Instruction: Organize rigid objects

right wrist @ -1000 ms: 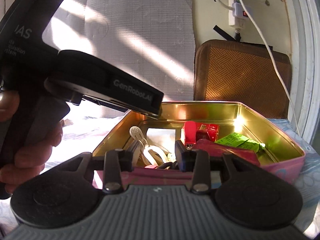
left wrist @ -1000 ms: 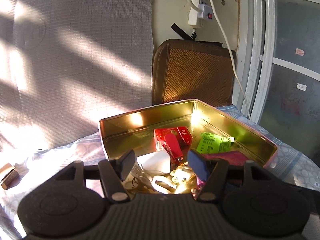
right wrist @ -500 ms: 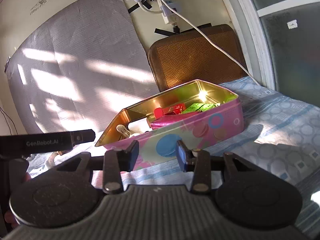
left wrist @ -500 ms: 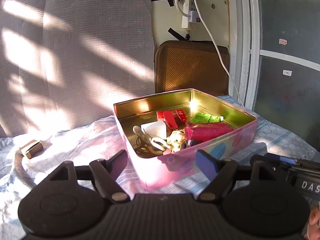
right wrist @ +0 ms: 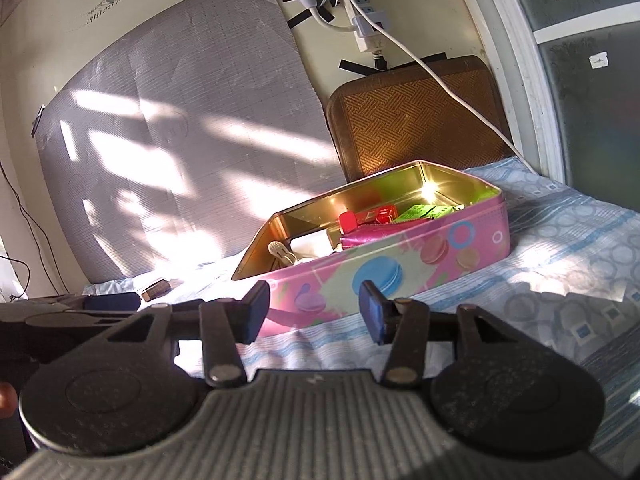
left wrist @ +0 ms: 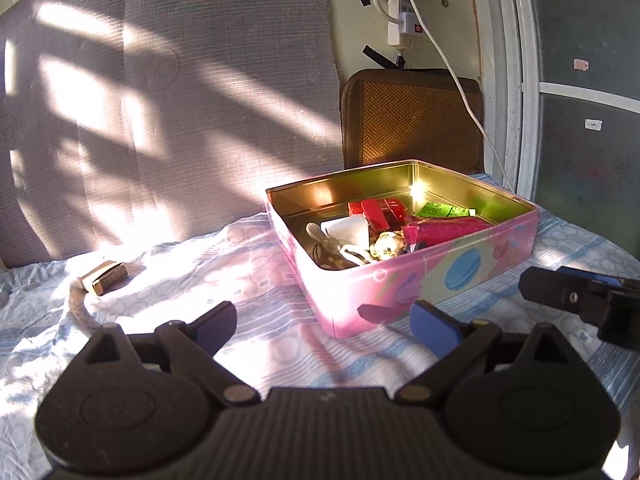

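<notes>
Left wrist view: the left gripper (left wrist: 323, 322) has its fingers spread wide and opening, nothing between them. The pink tin (left wrist: 424, 280) sits just ahead of the fingertips, slightly right, holding a red box (left wrist: 390, 210) and a white block (left wrist: 349, 230). A small box (left wrist: 103, 277) lies well left. Right wrist view: the right gripper (right wrist: 314, 312) is partly spread and opening, empty; the tin (right wrist: 400, 266) stands just beyond its fingertips.

Tin (right wrist: 400, 256) wall hiding lower contents
</notes>
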A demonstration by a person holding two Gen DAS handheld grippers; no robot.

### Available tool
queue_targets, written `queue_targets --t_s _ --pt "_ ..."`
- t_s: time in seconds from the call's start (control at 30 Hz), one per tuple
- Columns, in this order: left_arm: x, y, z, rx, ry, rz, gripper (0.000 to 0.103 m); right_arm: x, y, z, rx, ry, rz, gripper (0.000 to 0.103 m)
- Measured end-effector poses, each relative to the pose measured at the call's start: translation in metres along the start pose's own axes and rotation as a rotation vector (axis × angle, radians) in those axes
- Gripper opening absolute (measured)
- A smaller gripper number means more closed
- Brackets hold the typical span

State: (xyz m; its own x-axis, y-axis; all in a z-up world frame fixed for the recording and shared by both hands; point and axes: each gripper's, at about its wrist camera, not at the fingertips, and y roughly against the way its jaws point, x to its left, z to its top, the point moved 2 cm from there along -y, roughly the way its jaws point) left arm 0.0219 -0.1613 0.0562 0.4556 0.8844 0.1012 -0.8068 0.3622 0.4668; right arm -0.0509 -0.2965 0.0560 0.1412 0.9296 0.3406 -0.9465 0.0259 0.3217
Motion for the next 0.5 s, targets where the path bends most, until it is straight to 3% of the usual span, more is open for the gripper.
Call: queue_targets --t_s 0.27,0.5 --pt "-0.0028 0.0027 -0.0031 -0.005 -0.019 0.000 0.098 0.0027 0.0059 0.0016 -0.018 -0.001 0.005 0.052" --pt "-0.0034 0.0023 -0.0044 -0.006 -0.030 -0.005 0.102 0.0066 0.0081 0.0017 -0.031 0.008 0.007 0.061"
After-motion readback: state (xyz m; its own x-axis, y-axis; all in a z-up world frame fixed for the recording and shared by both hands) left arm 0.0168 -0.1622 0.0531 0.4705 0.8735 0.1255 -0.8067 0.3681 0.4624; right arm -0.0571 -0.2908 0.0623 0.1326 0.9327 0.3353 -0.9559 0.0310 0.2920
